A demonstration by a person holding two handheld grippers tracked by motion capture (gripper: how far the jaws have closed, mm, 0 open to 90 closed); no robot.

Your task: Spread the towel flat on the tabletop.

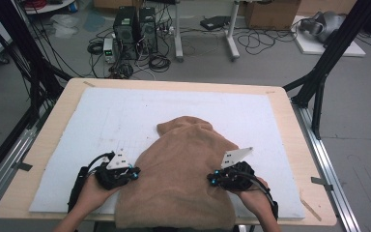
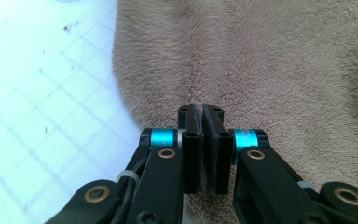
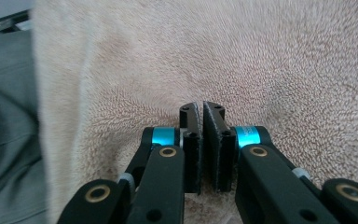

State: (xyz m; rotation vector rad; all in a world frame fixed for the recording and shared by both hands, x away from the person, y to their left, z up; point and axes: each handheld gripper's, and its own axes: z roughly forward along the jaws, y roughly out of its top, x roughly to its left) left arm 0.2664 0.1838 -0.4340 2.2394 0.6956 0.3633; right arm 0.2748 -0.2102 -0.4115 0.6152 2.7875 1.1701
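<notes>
Handling: a soft brown fleece cloth (image 1: 181,179) is worked with both grippers; it is judged light, limp and non-fragile, so no shape is kept once it is lifted.
Location: the cloth is spread on the white mat (image 1: 67,145) at the near middle of the tabletop (image 1: 290,130), its far end bunched into a rounded hump and its near edge draped over the front of the tabletop.
Surface: a deep, plush pile is seen in both gripper views; it is judged grippy, not slippery, though thick enough that a shallow pinch may catch pile alone.
Left gripper (image 2: 201,109): the fingers (image 2: 189,140) are clenched, pad against pad, at the cloth's left margin; it cannot be told whether a fold of cloth is caught between them.
Right gripper (image 3: 201,108): the fingers (image 3: 191,140) are likewise clenched over the cloth's right side, near its edge; no fold is seen between the pads.
Grasp points: the two side edges are recommended, at matching positions left and right, so that the cloth hangs evenly when raised.
Grasp depth: a full fold of the edge should be taken, not the nap alone.
Risks: sagging in the middle and dragging across the mat are expected if the two holds are set too far apart.
Fragility: none is judged; firm pressure is tolerated.
</notes>
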